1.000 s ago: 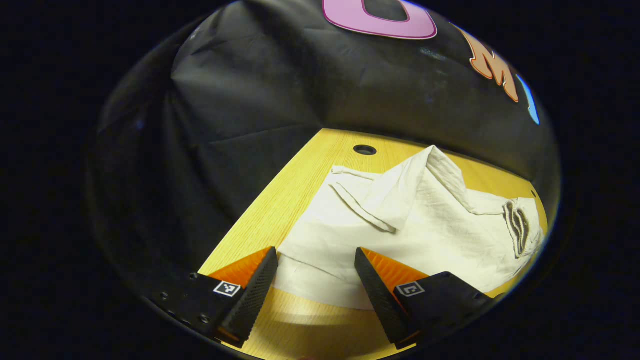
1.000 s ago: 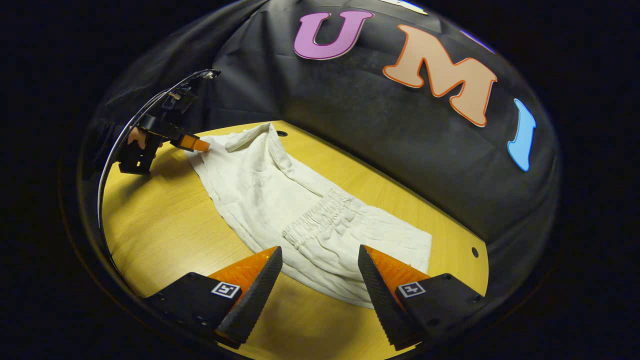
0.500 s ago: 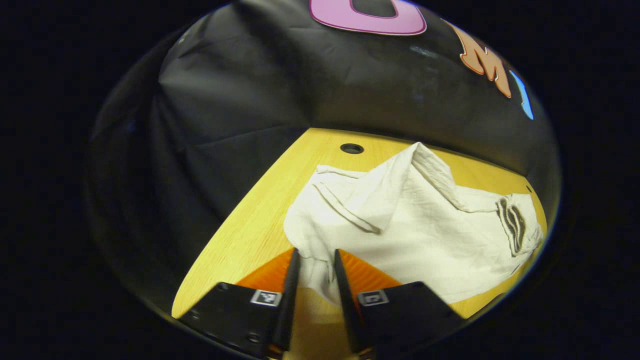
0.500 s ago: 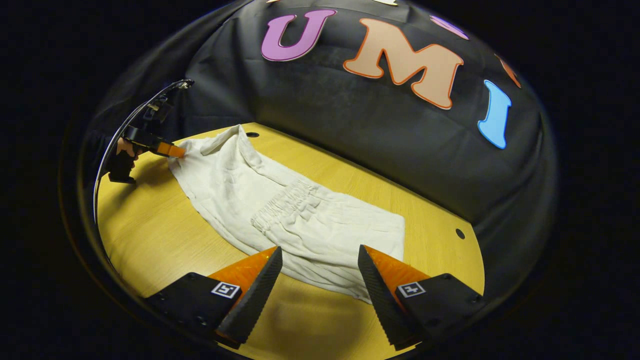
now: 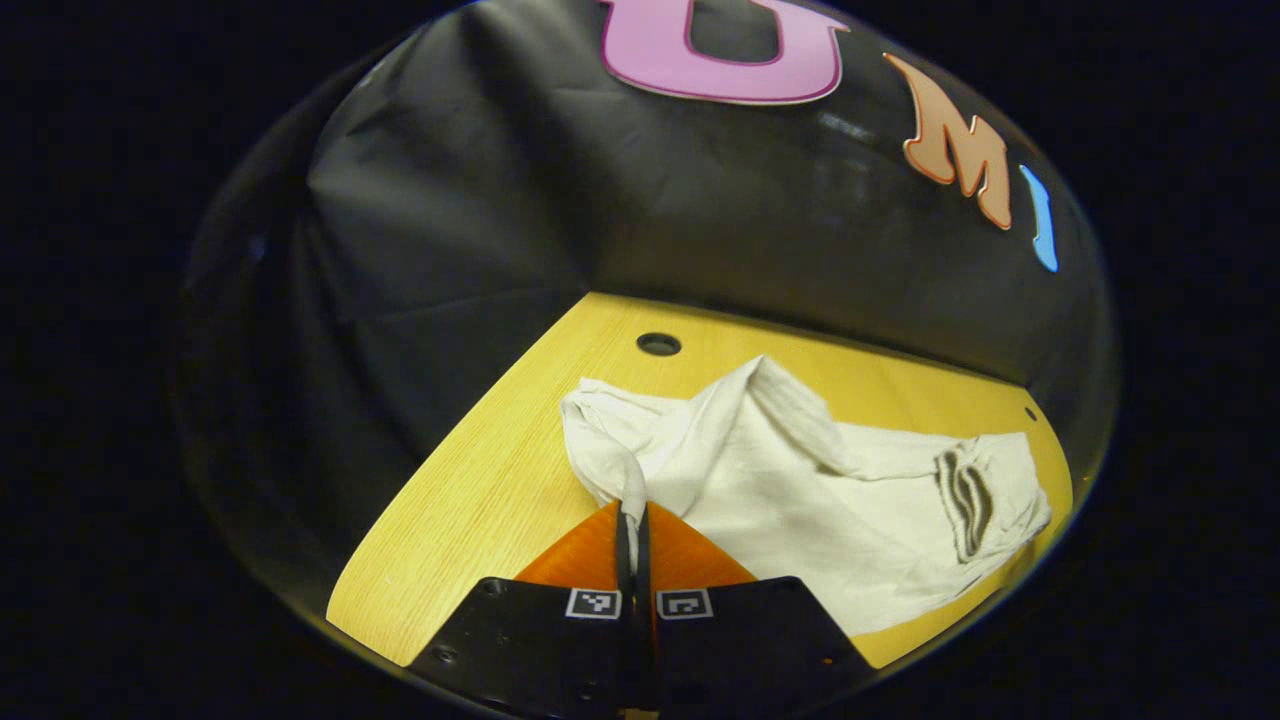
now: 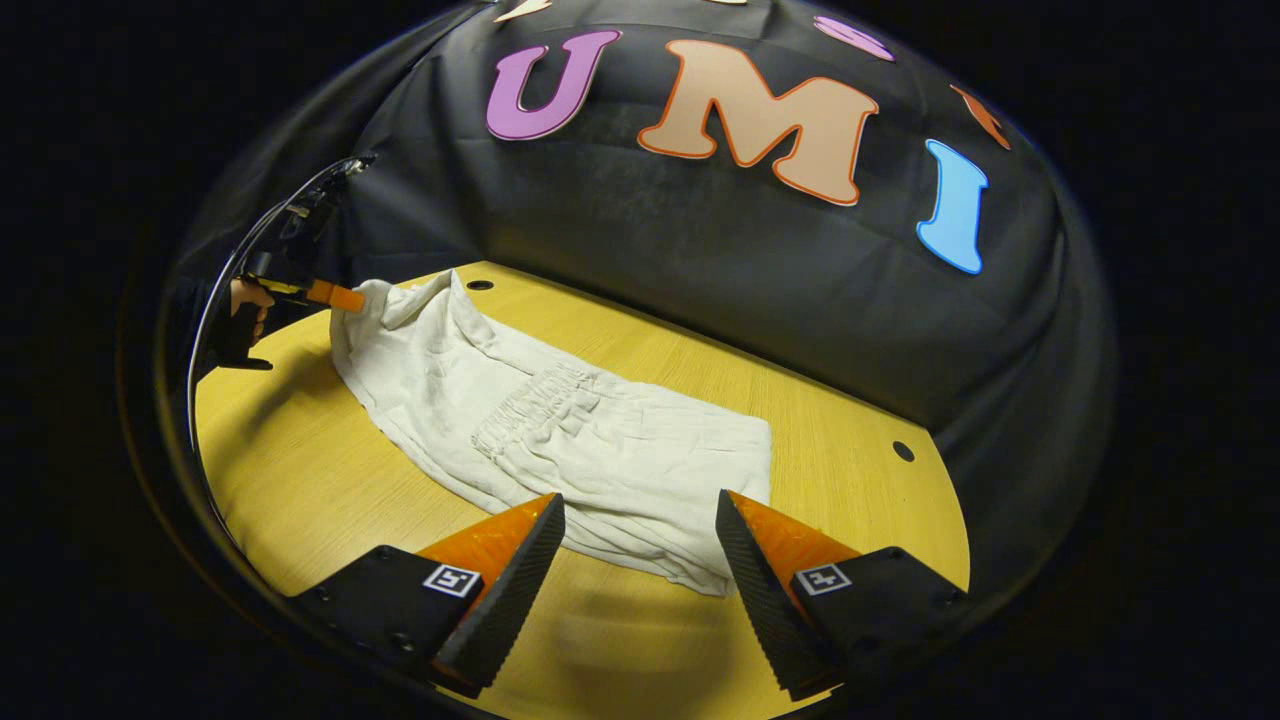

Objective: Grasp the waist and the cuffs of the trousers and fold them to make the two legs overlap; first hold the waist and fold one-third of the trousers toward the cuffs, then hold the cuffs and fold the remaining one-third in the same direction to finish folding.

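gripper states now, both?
Left hand-held gripper: shut on the cream cloth trousers, at a cuff.
Right hand-held gripper: open, holding nothing.

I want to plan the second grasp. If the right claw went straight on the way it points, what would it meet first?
Most likely the near edge of the white trousers, which lies between and just beyond the open right claw on the wooden table. Height above the table is unclear.

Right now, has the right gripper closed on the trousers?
No, the right gripper is open, its fingers apart just short of the trousers.
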